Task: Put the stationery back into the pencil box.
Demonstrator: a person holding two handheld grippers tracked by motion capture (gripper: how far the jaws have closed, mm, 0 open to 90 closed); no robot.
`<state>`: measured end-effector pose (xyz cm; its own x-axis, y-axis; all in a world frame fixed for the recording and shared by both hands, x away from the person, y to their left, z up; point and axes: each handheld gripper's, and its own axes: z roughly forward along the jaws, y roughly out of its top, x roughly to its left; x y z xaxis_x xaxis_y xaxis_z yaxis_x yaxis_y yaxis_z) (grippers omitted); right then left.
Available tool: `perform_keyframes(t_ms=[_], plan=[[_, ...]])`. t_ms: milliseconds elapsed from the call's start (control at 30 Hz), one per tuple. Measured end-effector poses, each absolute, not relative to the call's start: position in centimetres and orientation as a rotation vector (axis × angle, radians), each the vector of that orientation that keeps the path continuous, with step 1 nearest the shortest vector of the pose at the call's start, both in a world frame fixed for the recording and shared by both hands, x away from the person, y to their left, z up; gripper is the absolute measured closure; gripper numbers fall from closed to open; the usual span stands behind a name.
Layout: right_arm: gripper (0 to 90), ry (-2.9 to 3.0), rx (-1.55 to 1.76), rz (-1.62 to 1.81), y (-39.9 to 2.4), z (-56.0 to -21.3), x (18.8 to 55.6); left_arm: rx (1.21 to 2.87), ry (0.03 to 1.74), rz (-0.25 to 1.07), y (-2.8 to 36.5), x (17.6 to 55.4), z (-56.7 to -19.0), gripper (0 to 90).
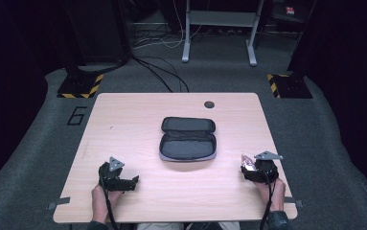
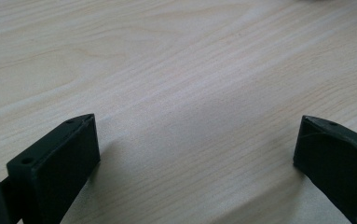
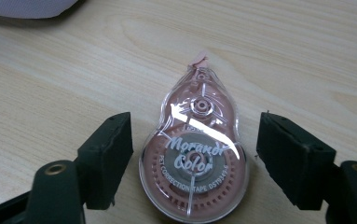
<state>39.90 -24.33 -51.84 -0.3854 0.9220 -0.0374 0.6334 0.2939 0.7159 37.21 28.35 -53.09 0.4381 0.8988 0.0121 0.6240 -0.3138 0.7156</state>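
A pink correction tape dispenser with a clear shell lies flat on the wooden table, its tip pointing away. My right gripper stands open around it, one jaw on each side with a gap to both. In the high view the dispenser shows as a small pink spot at the front of the right gripper, near the table's right edge. A black zip case lies open at the table's middle. My left gripper rests at the front left, open over bare wood.
A dark round hole marks the table's far edge. Beyond the table are grey carpet, loose cables, a white desk frame and yellow-black striped floor bases. A pale edge of the case shows in the right gripper view.
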Motion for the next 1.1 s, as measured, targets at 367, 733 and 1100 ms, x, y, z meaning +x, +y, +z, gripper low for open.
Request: perform_keyframes(t_ms=[367, 733, 1100], plan=[[39.2, 2.116, 1.408, 0.928, -24.4, -52.1, 40.0, 2.042, 1.277, 0.561, 28.3, 37.2, -53.2, 0.3], [39.4, 2.101, 1.395, 0.942, -24.4, -51.6, 39.5, 2.041, 1.278, 0.561, 28.3, 37.2, -53.2, 0.3], [39.5, 2.076, 1.367, 0.98, -24.4, -49.6, 39.0, 2.042, 1.278, 0.562, 28.3, 37.2, -53.2, 0.4]])
